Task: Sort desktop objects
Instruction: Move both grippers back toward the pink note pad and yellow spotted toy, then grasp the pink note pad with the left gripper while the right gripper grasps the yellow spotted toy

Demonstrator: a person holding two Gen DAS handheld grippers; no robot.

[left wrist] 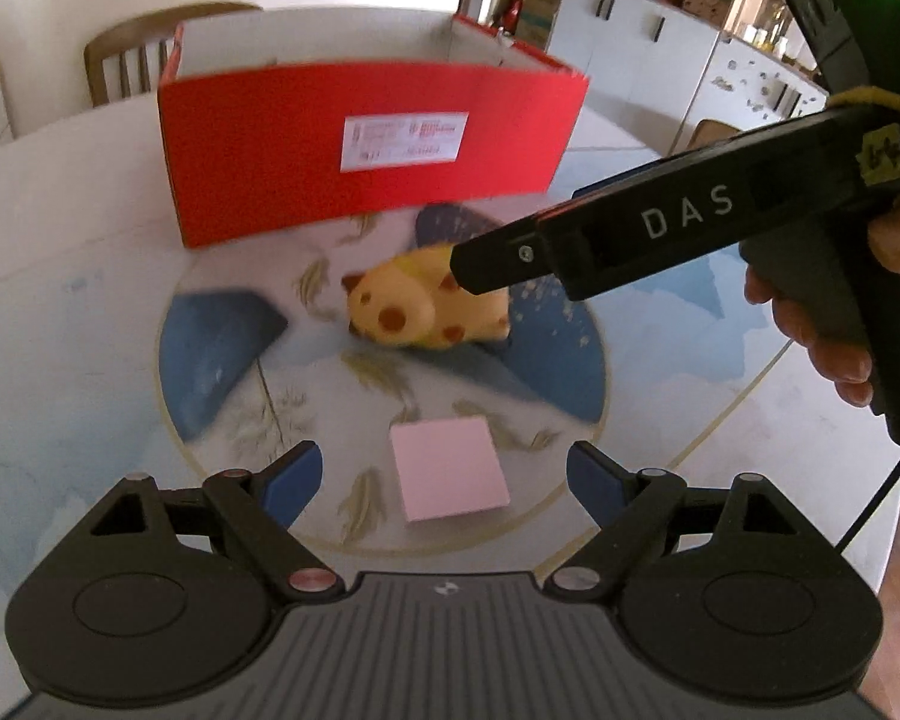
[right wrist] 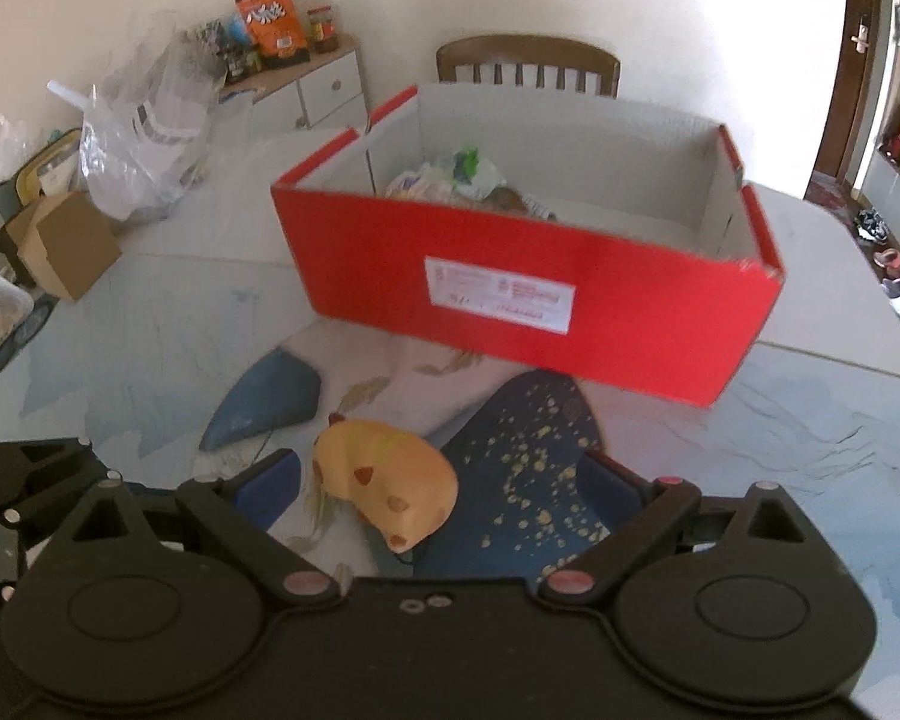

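A pink square pad (left wrist: 448, 469) lies flat on the table (left wrist: 78, 360), between the blue pads of my left gripper (left wrist: 444, 477), which is open and not touching it. Further on, a yellow toy (left wrist: 417, 303) with brown spots lies in front of the red box (left wrist: 366, 144). My right gripper (left wrist: 474, 267) reaches in from the right over the toy, held by a hand (left wrist: 834, 336). In the right wrist view the yellow toy (right wrist: 384, 480) sits between the fingers of the open right gripper (right wrist: 438, 483), nearer the left pad. The red box (right wrist: 540, 300) holds some plastic packets (right wrist: 450, 177).
A wooden chair (right wrist: 528, 63) stands behind the box. At the table's left are clear plastic bags (right wrist: 138, 138) and a small cardboard box (right wrist: 69, 246). A white cabinet (right wrist: 324, 84) carries snack packs. The table's edge (left wrist: 888, 516) runs close on the right.
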